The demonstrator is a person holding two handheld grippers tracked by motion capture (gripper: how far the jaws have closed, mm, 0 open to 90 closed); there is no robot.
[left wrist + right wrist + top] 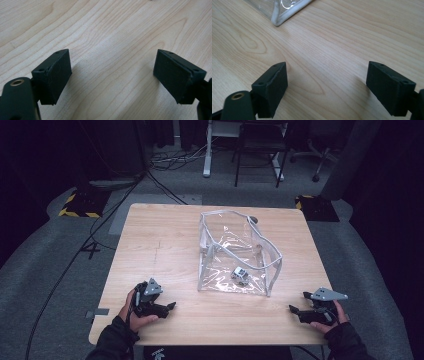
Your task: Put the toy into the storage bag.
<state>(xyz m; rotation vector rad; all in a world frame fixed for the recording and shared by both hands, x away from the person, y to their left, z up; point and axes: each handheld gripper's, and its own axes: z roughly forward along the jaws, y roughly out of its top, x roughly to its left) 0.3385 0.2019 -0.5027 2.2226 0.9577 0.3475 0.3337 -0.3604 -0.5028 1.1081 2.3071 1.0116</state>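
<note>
A clear plastic bag with white edging (239,252) stands open in the middle of the wooden table (160,245). A small grey and white object (240,275) lies inside it near the front. My left gripper (171,305) rests low at the front left of the table, open, with bare wood between its jaws (112,72). My right gripper (291,309) sits at the front right, open and holding nothing (327,82). A white-edged corner of the bag (287,12) lies ahead of it in the right gripper view.
The table's front edge runs just below both hands. Beyond the far edge are a grey floor with cables (90,245), yellow-black striped pads (80,207), desk legs (207,150) and an office chair base (320,155).
</note>
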